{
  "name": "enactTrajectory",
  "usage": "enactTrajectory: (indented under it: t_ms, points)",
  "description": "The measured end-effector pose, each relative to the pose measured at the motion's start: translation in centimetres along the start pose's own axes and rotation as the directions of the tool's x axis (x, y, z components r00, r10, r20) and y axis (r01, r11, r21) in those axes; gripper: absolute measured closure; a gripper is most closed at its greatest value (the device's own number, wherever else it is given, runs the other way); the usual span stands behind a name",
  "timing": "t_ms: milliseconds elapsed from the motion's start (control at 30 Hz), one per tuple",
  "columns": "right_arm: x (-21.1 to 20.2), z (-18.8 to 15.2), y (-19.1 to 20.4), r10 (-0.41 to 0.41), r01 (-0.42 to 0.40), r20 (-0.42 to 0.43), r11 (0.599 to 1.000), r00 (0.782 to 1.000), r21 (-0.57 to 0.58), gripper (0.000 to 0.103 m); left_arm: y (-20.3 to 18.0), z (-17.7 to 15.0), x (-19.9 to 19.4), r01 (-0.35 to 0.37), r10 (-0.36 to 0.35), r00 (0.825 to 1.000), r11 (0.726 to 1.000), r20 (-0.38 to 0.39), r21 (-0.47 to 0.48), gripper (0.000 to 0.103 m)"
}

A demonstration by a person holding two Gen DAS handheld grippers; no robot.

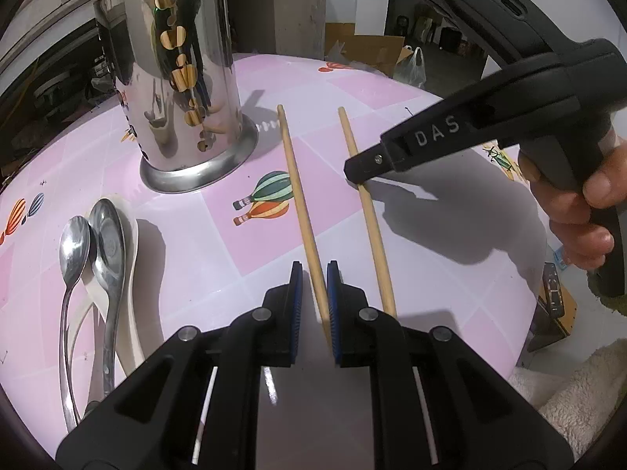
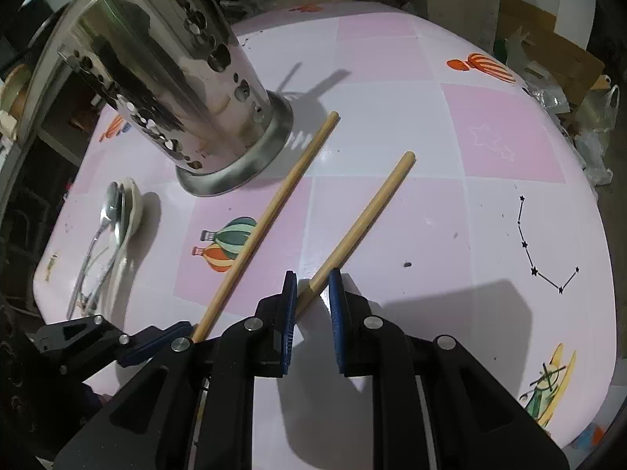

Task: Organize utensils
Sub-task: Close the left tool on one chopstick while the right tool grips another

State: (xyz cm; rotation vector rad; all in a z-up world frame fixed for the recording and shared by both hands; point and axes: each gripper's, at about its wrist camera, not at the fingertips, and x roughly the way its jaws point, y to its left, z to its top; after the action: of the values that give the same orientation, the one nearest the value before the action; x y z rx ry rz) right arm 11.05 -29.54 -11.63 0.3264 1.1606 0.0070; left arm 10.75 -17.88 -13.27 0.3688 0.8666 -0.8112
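Observation:
Two wooden chopsticks lie side by side on the pink checked table. My left gripper is shut on the near end of the left chopstick, which runs between its blue pads. My right gripper is shut on the right chopstick, which crosses its pads at a slant. In the left wrist view the right gripper pinches its chopstick near the far end. A perforated steel utensil holder stands upright behind them with several sticks in it. Two metal spoons lie on a white spoon at left.
A person's hand holds the right gripper's handle. The holder stands close to the chopsticks' far tips. The table's edge curves away at right, with cardboard boxes and plastic bags beyond it. A fluffy cream cloth lies below right.

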Motion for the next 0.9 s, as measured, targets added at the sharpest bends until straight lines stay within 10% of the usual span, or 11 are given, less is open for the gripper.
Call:
enactTrajectory:
  t_ms: [900]
  points:
    - [-2.2,-1.6,-3.3,0.011,-0.022,-0.043,0.963,0.999,-0.267,0.086,1.4,0.4,0.0,0.062,-0.067,0.997,0.985,-0.027,-0.159,0.097]
